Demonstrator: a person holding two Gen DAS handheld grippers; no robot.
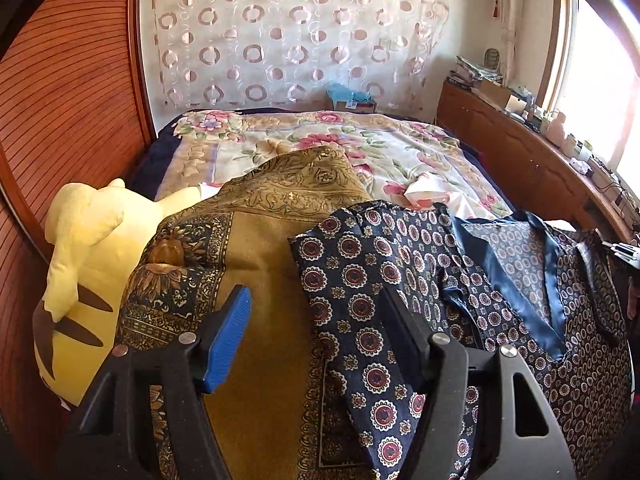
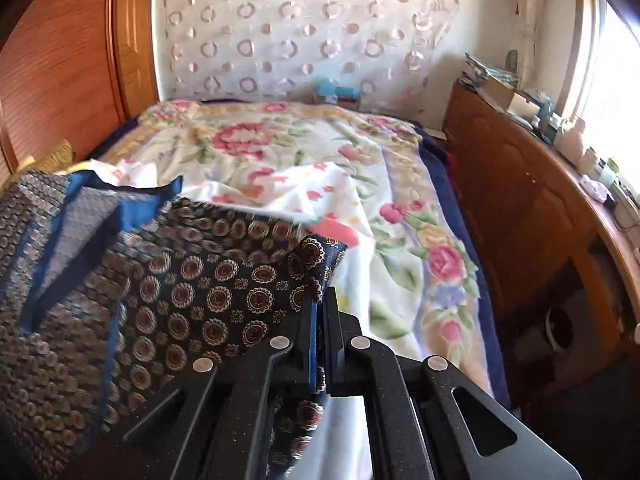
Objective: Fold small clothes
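Note:
A navy top with a medallion print and a blue satin neckline [image 1: 532, 280] lies spread on the bed; it also shows in the right wrist view [image 2: 168, 280]. My left gripper [image 1: 316, 320] is open, its blue pad [image 1: 228, 340] to the left, and the top's left sleeve [image 1: 360, 300] lies between the fingers. My right gripper [image 2: 322, 312] is shut on the top's right sleeve edge [image 2: 316, 252] and holds it lifted.
A gold patterned cloth [image 1: 264, 248] lies under the top's left side. A yellow plush toy [image 1: 80, 264] sits at the left. A white floral garment [image 2: 288, 188] lies on the floral bedspread [image 2: 420, 264]. A wooden cabinet [image 2: 520, 208] runs along the right.

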